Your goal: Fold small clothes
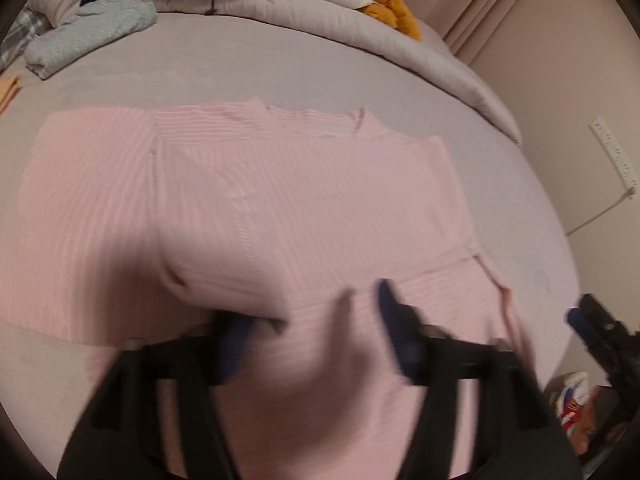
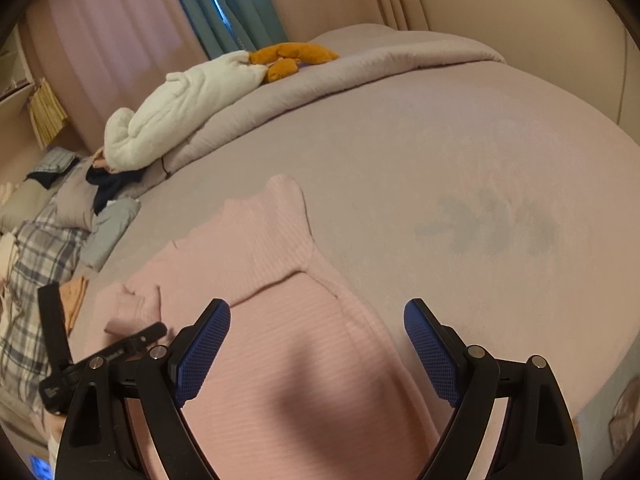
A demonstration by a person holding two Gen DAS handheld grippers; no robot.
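A pink ribbed sweater lies flat on the mauve bed sheet, with one sleeve folded across its body and the cuff end near my left gripper. My left gripper hovers low over the sweater's near part, blurred, jaws apart; the folded sleeve edge sits by its left pad without being pinched. My right gripper stands open above the sweater near its right side seam, nothing between its blue pads. The left gripper shows side-on at the left of the right wrist view.
A folded grey garment and dark clothes lie at the far left. A white plush and an orange plush rest on the rolled duvet. Plaid bedding and an orange cloth sit left. A power strip hangs on the wall.
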